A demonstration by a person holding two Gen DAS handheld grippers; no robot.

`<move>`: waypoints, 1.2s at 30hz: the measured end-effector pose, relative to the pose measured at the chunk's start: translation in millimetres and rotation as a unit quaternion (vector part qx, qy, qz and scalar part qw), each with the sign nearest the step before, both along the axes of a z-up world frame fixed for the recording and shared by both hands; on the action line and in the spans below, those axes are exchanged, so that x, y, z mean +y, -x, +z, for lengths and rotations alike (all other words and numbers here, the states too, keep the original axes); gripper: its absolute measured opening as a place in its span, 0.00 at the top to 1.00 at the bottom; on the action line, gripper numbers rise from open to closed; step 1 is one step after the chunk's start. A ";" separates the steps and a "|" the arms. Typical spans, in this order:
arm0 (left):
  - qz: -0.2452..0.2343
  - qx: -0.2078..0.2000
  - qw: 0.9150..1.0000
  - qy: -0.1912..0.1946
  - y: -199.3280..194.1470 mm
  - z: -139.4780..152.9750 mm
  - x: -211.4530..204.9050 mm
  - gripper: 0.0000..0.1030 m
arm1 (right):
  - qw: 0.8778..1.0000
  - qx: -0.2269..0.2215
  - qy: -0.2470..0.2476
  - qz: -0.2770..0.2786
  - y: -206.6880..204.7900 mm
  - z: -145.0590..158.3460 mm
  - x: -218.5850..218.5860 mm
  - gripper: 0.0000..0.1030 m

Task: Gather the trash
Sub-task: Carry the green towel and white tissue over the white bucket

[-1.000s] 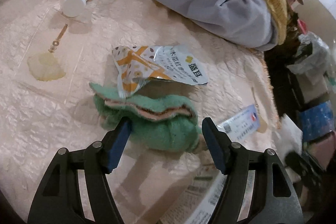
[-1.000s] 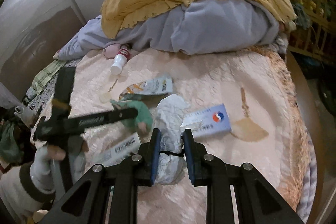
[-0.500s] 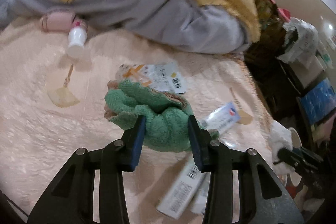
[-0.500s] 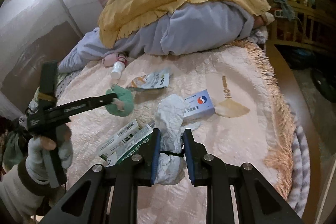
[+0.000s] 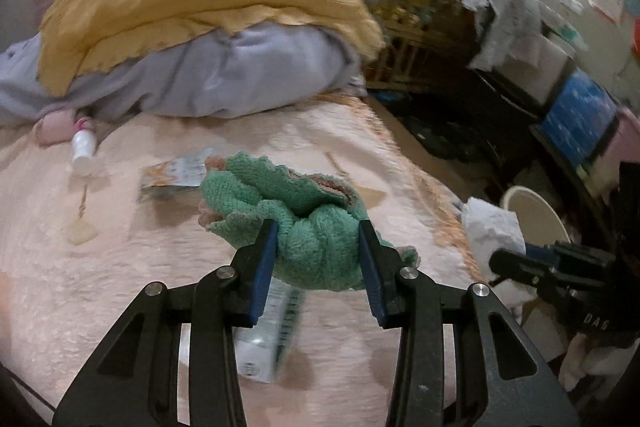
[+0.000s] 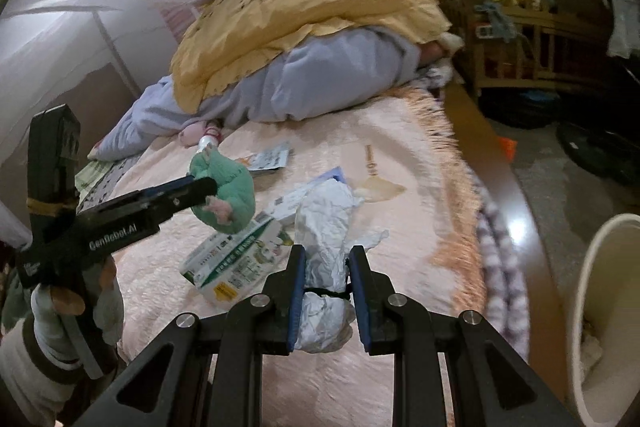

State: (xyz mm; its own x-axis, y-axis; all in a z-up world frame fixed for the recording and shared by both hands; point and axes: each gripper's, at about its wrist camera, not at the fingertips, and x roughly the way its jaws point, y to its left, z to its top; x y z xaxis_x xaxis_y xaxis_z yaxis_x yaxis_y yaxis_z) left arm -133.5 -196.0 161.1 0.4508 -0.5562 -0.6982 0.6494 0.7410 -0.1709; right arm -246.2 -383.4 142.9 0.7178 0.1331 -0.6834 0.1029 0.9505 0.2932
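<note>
My left gripper point(image 5: 318, 227) is shut on a crumpled green cloth point(image 5: 304, 199) and holds it up off the pink bedcover point(image 5: 80, 287). The right wrist view shows that cloth point(image 6: 230, 187) hanging at the left gripper's tip. My right gripper point(image 6: 326, 251) is shut on a white crumpled bundle point(image 6: 326, 219) tied with a dark band. A white bin point(image 6: 608, 307) stands on the floor at the right, beside the bed. On the bed lie a snack wrapper point(image 5: 172, 175), a small white bottle point(image 5: 83, 147) and printed cartons point(image 6: 236, 251).
A heap of yellow and grey bedding point(image 5: 192, 7) fills the far side of the bed. A wooden crib point(image 6: 520, 27) and cluttered shelves stand beyond the fringed bed edge point(image 6: 452, 187). A gloved hand point(image 6: 52, 315) holds the left gripper.
The left gripper's jaws closed on the green cloth and lifted it off the bed. Both grippers swung right toward the bed's edge, and the white bin came into view.
</note>
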 end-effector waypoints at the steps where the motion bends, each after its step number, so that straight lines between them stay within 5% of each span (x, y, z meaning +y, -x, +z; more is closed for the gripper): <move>1: -0.008 -0.001 1.000 -0.001 5.3 0.5 -6.6 0.63 | 1.000 -0.001 0.001 -0.004 4.1 1.3 -3.6 0.79; 21: -0.110 -0.042 0.993 -0.027 75.2 11.7 -104.6 0.63 | 0.996 -0.018 0.003 -0.090 78.7 13.0 -77.4 0.79; 36: -0.169 -0.037 0.984 -0.033 115.8 5.4 -171.9 0.63 | 0.988 -0.008 0.011 -0.156 128.8 8.0 -134.0 0.79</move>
